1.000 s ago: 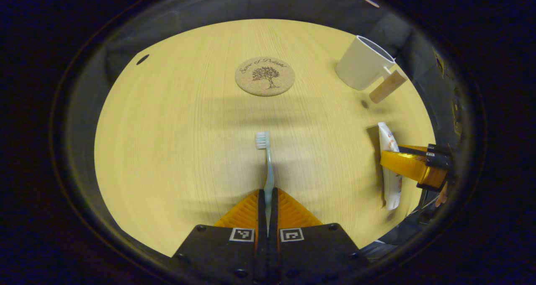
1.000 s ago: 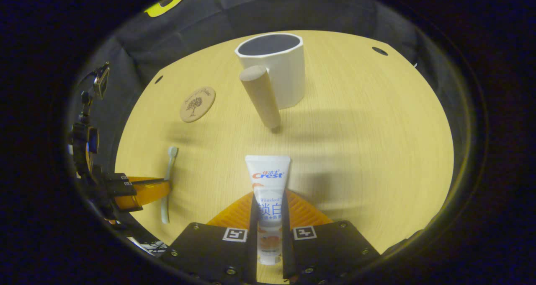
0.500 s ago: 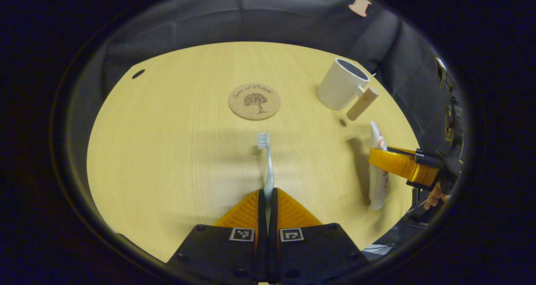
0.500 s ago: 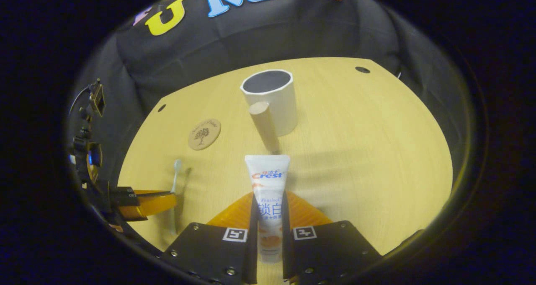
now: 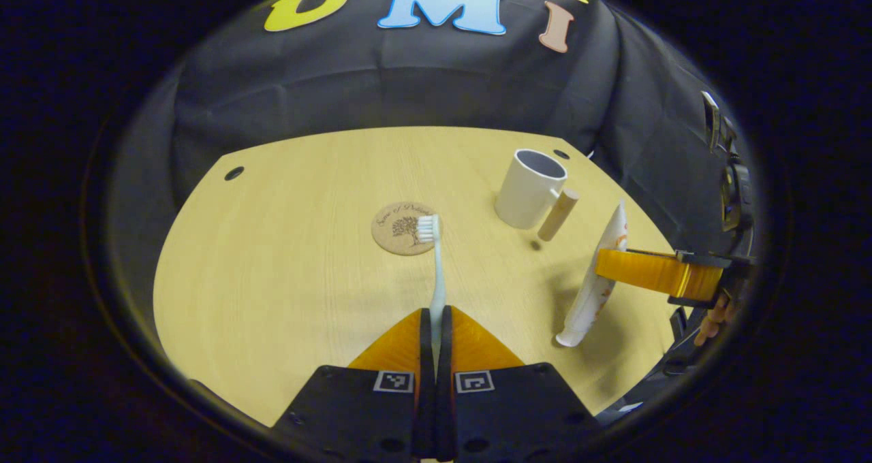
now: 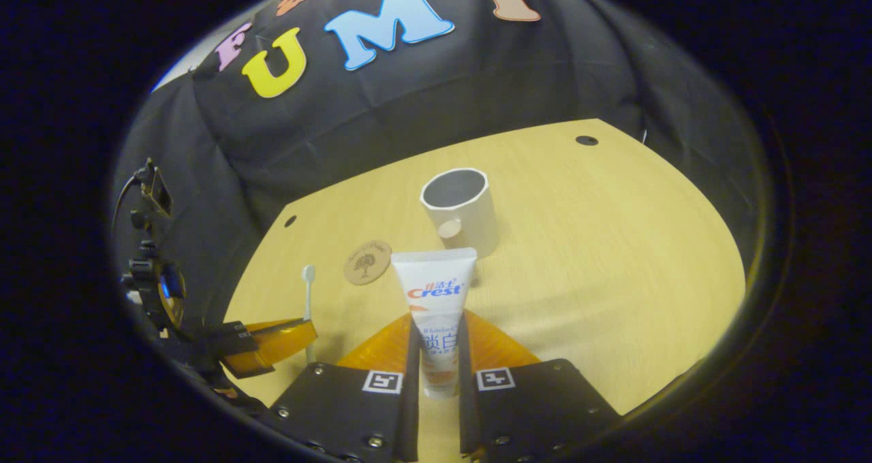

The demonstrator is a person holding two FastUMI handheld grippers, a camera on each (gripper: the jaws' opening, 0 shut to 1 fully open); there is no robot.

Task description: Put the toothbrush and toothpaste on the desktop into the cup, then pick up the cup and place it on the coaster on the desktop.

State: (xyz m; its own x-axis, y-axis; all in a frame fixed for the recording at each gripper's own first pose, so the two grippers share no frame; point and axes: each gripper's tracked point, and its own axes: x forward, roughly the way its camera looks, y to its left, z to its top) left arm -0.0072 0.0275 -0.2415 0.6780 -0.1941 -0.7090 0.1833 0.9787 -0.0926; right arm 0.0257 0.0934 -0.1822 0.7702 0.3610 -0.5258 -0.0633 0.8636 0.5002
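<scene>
Here the slim pale-blue plastic toothbrush (image 5: 437,272) is clamped by its handle between the two fingers of the left claw (image 5: 436,320), the white-bristled head pointing away from the camera and raised off the surface; in the left gripper view the head overlaps the near edge of the round cork coaster with a printed tree (image 5: 403,227). In the right gripper view the same toothbrush (image 6: 308,293) stands nearly upright in the left claw (image 6: 289,337) at the lower left. The white plastic toothpaste tube with red and blue lettering (image 6: 436,313) is pinched at its lower part between the fingers of the right claw (image 6: 436,364), its flat crimped end up and forward. Seen from the left gripper view, the tube (image 5: 599,279) hangs tilted, cap end low and close to the surface, held by the right claw (image 5: 637,272); a hand (image 5: 712,320) shows behind that claw.

The white cylindrical cup with a light wooden peg handle (image 5: 530,188) stands upright and open on the light wood-grain surface (image 5: 286,259), well apart from both claws, to the right of the coaster. In the right gripper view the cup (image 6: 460,211) sits beyond the tube, handle toward the camera, with the coaster (image 6: 367,262) to its left. Small dark holes mark the surface's far corners (image 5: 234,173).
</scene>
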